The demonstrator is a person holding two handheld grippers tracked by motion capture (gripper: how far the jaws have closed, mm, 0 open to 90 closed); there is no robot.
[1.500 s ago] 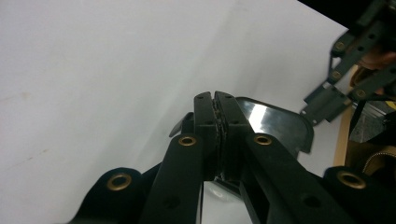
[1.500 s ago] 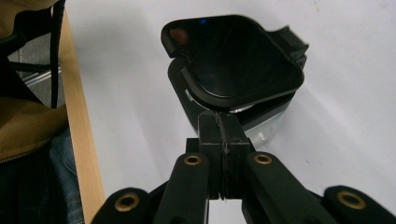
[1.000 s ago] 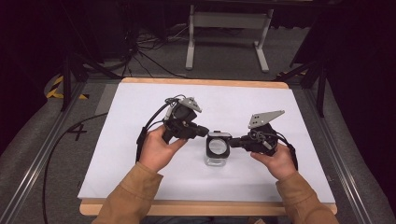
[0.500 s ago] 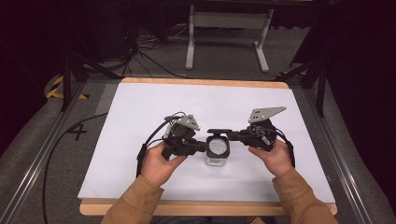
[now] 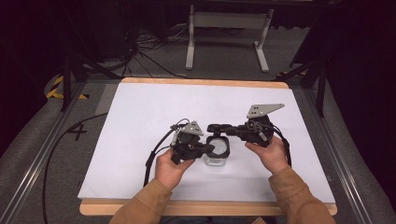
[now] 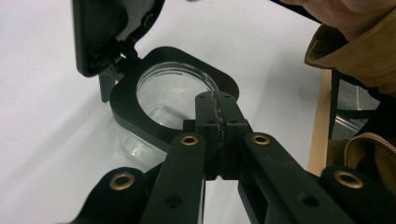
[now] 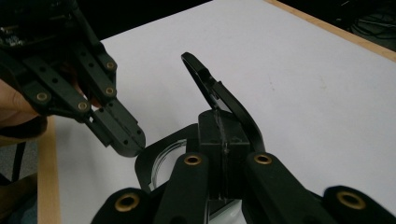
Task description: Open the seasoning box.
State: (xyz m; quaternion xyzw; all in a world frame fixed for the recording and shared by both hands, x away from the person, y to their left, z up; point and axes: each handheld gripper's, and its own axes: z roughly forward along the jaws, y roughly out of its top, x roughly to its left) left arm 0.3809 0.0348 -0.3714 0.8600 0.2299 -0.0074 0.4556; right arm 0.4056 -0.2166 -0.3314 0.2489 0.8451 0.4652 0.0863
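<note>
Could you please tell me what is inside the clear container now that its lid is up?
Nothing visible: the clear container looks empty through its opening, though the left tongs cover part of its floor.

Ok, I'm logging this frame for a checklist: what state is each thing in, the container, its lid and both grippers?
Clear container: upright on the table, open, looks empty.
Black lid: flipped up on its hinge.
Left gripper: jaws shut on the container's black rim.
Right gripper: jaws closed against the raised lid's edge.
</note>
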